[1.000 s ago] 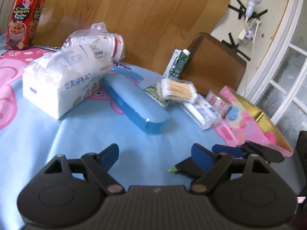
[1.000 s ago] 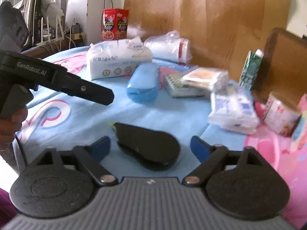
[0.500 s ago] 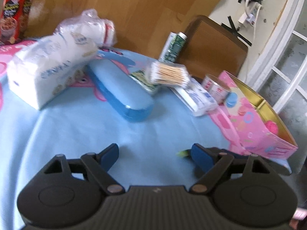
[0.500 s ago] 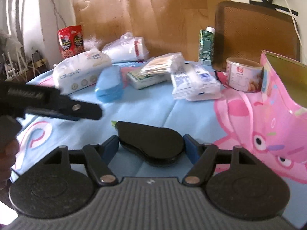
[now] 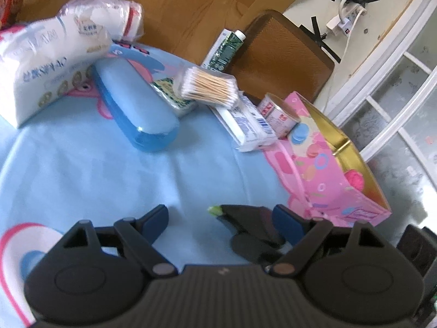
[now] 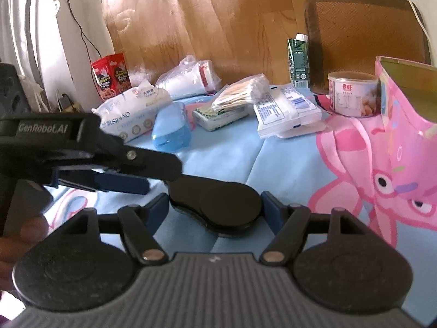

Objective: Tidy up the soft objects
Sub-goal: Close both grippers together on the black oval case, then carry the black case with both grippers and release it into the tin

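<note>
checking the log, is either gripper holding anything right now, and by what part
The right gripper grips the black case by the two sides of its rounded near end. The left gripper is open and holds nothing.

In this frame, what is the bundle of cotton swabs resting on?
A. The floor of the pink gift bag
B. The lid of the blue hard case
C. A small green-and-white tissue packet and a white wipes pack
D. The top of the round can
C: the cotton swabs lie across the tissue packet and lean toward the white wipes pack, apart from the blue case, the can and the pink bag.
</note>
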Tool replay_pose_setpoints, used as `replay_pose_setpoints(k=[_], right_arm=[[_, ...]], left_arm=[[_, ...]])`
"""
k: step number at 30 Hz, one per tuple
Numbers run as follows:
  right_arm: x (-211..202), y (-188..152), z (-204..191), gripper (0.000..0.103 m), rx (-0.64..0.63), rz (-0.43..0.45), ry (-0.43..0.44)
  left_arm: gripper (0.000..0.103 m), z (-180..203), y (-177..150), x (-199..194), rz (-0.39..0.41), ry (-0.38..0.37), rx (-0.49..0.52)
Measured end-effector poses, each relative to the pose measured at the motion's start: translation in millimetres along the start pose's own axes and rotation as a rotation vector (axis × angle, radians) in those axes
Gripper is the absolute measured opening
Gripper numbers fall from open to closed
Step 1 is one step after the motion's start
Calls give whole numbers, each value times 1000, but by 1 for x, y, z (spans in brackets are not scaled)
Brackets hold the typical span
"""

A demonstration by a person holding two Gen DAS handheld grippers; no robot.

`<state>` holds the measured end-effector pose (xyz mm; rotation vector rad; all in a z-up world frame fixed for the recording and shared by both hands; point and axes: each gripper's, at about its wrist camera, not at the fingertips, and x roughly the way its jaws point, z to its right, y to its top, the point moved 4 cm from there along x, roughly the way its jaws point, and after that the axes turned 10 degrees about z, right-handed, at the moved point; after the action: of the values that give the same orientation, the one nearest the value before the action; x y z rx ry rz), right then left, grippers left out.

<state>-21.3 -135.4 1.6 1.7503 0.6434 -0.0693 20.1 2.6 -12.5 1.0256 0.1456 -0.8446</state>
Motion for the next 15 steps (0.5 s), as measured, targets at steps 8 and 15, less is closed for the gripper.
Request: replay_pose_setpoints(k=[8,15], right_arm=[[-6,-3,-3,75,-4,21,33],[-16,7,6,75,-27,98,-17]], left_arm=[[49,14,-6,17,-56,-57,-21],[42,33,7,23,-55,-107,3]])
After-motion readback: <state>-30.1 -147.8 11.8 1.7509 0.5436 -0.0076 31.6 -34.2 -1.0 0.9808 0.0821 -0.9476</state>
